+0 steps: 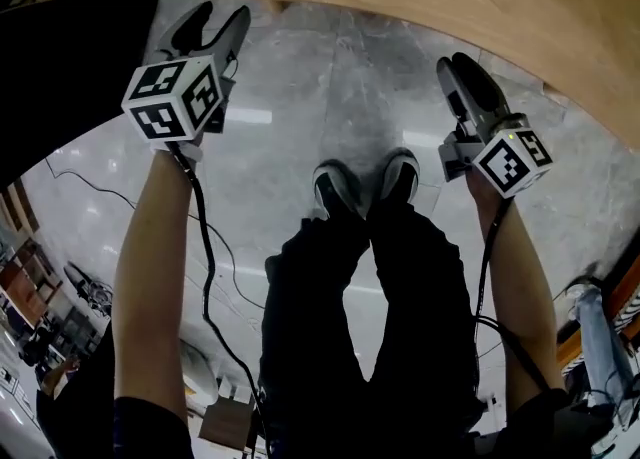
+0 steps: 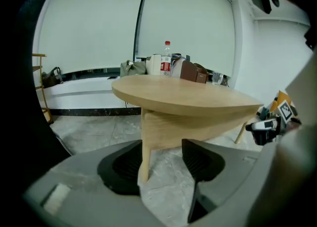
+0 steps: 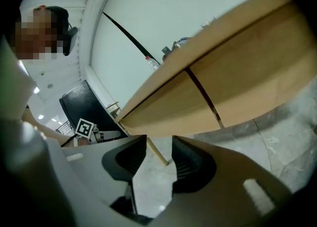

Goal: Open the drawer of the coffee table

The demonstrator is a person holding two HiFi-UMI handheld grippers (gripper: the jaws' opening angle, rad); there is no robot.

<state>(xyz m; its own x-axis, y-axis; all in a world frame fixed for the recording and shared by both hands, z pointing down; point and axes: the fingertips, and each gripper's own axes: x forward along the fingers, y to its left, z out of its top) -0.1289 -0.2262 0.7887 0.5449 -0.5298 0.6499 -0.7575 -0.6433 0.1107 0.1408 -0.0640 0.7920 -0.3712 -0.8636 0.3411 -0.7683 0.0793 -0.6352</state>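
Note:
The round wooden coffee table (image 1: 450, 7) fills the top of the head view, just beyond both grippers. In the left gripper view its top (image 2: 183, 97) sits on a box-like apron (image 2: 190, 129) with a slim leg (image 2: 144, 147). The right gripper view shows the apron's front panels (image 3: 173, 110) split by a dark seam; no handle shows. My left gripper (image 1: 215, 19) (image 2: 161, 164) is open and empty, short of the table. My right gripper (image 1: 458, 67) (image 3: 158, 159) is also open and empty, rolled to one side, with a narrower gap.
The person's legs and shoes (image 1: 365, 187) stand between the grippers on grey marble floor. A black panel (image 1: 60, 67) is at the left, and a cable (image 1: 205, 267) trails down. A water bottle (image 2: 166, 59) and bags sit on a ledge behind the table.

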